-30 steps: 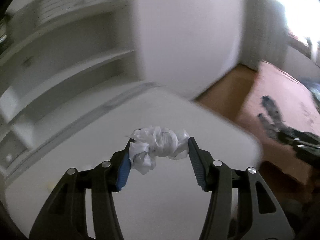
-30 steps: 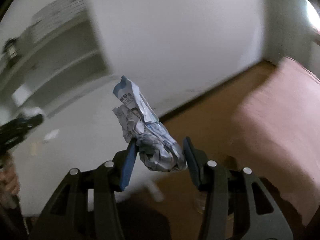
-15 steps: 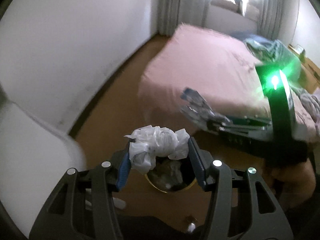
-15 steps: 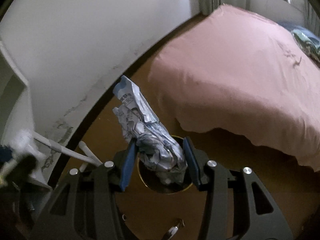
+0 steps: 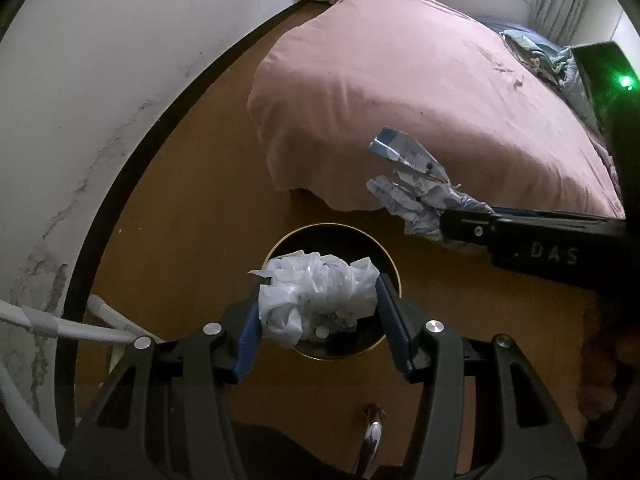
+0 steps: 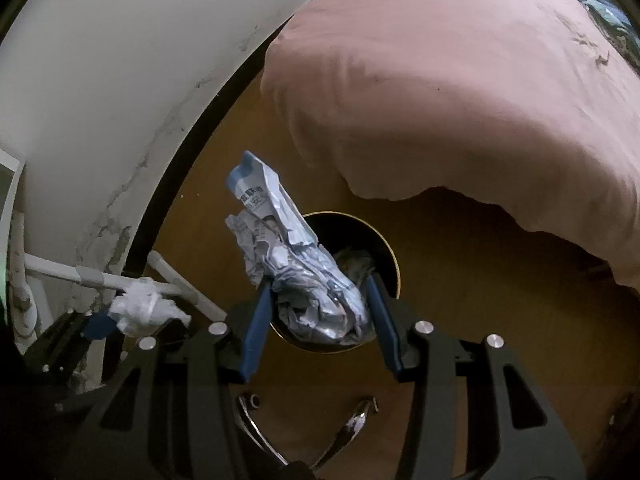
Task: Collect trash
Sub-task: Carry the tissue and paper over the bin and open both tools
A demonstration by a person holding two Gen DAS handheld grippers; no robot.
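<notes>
Both grippers have swung from the white shelving down over a round, gold-rimmed bin [image 5: 394, 276] on the wooden floor. Its contents are mostly hidden (dark inside). The left gripper [image 5: 318, 312] pinches a wrinkled white plastic wad [image 5: 316, 294]; the right gripper [image 6: 318, 312] clamps a crumpled printed wrapper [image 6: 296, 264], its tip pointing to 11 o'clock.

The right tool [image 6: 318, 304] clamps a crumpled blue-and-white printed wrapper [image 6: 296, 264] between its blue pads, the wrapper's free end sticking up and ahead to the left. Directly beneath and ahead sits a round black bin [image 6: 384, 256] with a gold rim on the wooden floor [image 6: 460, 280]. Left of it, the left tool [image 6: 100, 324] pinches a white plastic wad [image 6: 140, 310]. A pink bed [image 6: 460, 92] lies ahead right.
</notes>
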